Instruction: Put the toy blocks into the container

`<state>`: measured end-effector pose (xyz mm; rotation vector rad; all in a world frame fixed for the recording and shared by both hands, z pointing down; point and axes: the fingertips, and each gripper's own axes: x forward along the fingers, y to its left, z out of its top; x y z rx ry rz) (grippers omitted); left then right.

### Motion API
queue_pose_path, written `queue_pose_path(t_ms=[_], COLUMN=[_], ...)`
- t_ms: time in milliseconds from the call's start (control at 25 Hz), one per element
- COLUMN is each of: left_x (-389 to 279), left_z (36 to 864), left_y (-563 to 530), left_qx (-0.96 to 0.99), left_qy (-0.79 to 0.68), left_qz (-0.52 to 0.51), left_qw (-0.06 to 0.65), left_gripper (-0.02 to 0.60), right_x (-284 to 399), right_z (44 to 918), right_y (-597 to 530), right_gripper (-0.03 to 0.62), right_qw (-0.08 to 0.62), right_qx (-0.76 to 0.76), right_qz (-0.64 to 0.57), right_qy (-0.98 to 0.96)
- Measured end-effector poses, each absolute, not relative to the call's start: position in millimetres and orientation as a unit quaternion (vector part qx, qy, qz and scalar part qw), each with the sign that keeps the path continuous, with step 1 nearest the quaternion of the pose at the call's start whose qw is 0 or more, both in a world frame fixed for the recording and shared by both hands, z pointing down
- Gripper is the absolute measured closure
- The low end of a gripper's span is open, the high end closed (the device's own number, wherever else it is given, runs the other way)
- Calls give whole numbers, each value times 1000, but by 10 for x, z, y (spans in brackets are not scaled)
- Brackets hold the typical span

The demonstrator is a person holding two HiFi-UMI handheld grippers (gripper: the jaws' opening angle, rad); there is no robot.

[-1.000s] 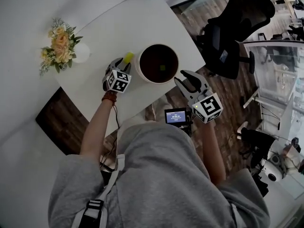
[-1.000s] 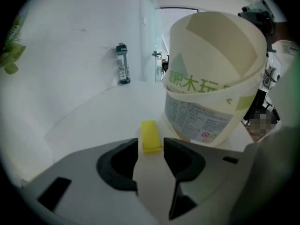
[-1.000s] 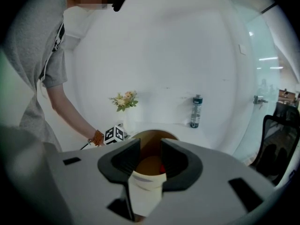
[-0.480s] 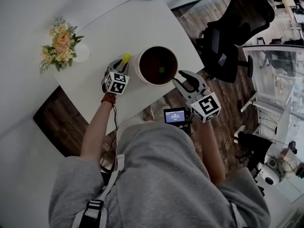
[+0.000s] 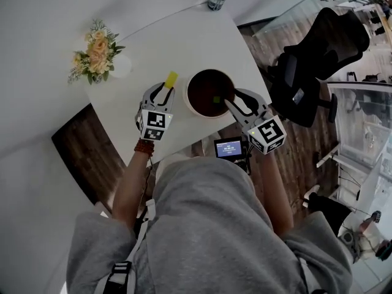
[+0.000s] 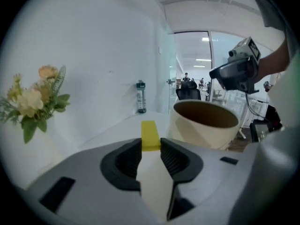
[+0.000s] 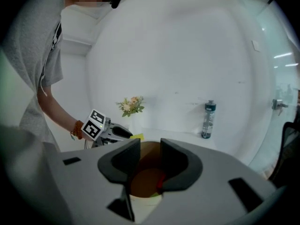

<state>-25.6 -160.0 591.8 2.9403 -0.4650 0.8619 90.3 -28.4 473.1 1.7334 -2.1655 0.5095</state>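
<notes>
holding the yellow block (image 6: 150, 134) by its near end, the left gripper (image 5: 164, 88) has its jaws pressed on the block's two flat sides, having just closed onto it. most of the block's length sticks out past the tips. the block looks lifted clear of the tabletop (image 5: 177, 41), just beside the container (image 5: 188, 100) on its outer side, not yet over the opening.

the right gripper (image 5: 231, 98) hangs over the near rim of the container with its jaws a narrow gap apart and nothing seen pinched between them. through that gap its own view looks down into the brown inside, where a small green block (image 5: 215, 99) lies on the bottom. a red patch shows by one jaw's edge there, and i cannot tell what it is.

the yellow block looks like a small, rigid, light piece, wood or plastic, with smooth flat faces. i judge it will not deform or break, so a firm pinch is safe. the risk is rather that it pivots or slides, since it is held at one end only. ribbed pads across the parallel faces are the right hold, and a grip nearer the middle would be steadier. letting it go just above the rim should do it no harm. the container looks stiff and deep, yet probably light enough to shift if a gripper knocks its rim.
</notes>
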Motion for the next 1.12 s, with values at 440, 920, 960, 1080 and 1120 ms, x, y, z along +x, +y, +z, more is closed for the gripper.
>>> queue_pose_path(t_ms=[440, 920, 960, 1080, 1120], left_x=[-107, 190, 194, 202, 205], left_z=[4941, 4959, 4965, 5011, 5027], left_y=[-1266, -811, -792, -746, -738], left_qx=[955, 956, 956, 955, 955], left_qy=[-193, -180, -180, -179, -178], left_qz=[225, 232, 232, 236, 238], left_qw=[-6, -9, -7, -6, -6], left_gripper=[453, 453, 453, 453, 453], right_x=[1129, 1327, 1324, 1290, 1281], right_z=[4718, 4670, 4673, 4687, 4686], right_y=[-548, -729, -748, -792, -806], right_gripper=[461, 469, 470, 471, 471], right_qw=[132, 94, 93, 98, 99], right_qx=[558, 531, 529, 521, 519], right_qz=[161, 170, 171, 170, 169], right_qy=[-803, -825, -826, -831, -832])
